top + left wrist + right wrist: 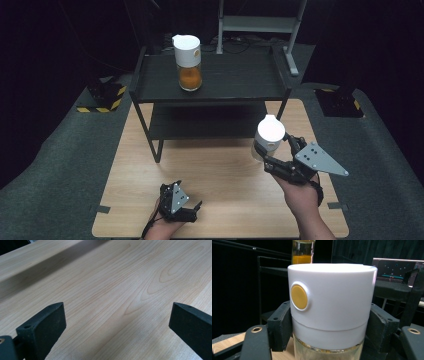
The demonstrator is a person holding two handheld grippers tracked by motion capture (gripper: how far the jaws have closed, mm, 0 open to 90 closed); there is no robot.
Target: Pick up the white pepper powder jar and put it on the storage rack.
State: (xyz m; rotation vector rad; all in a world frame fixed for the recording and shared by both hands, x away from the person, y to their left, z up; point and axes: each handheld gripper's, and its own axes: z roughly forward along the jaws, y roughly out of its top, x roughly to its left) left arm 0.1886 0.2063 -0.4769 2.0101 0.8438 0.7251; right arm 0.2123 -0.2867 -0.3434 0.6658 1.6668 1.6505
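Observation:
My right gripper (270, 150) is shut on a white-lidded glass jar (268, 135), held upright above the right side of the wooden table (220, 175). In the right gripper view the jar's white lid (332, 297) with a round yellow button (299, 297) stands between the two black jaws, which press on its sides. A second jar (188, 62), with orange contents and a white lid, stands on the top of the black shelf (235, 80); its glass (303, 251) shows behind the held jar. My left gripper (192, 210) rests low near the table's front edge, open, over bare wood (117, 295).
The black two-level shelf stands at the table's far side, its lower level (210, 122) dark and bare. A metal stand (260, 25) rises behind it. Grey floor mat (55, 165) surrounds the table. Yellow-black striped blocks (107, 97) lie at the left.

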